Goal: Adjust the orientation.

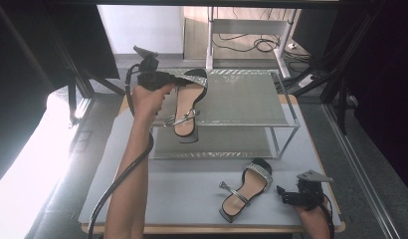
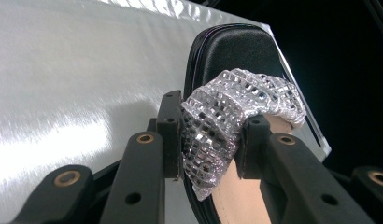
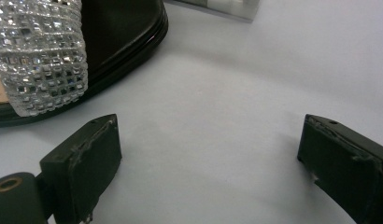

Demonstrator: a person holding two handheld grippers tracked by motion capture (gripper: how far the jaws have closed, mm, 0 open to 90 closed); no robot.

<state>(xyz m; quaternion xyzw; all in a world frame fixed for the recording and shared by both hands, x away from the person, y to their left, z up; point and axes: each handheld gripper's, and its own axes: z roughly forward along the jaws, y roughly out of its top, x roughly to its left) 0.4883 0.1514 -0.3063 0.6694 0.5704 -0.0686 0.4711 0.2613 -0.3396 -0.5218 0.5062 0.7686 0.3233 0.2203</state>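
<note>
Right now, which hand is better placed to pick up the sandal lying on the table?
Right. The right tongs stand open beside the sandal on the table, while the left tongs are shut on the sparkly strap of the other sandal on the rack's top shelf.

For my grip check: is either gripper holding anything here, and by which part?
The left gripper clamps the shelf sandal by its rhinestone toe strap. The right gripper is open, holding nothing.
</note>
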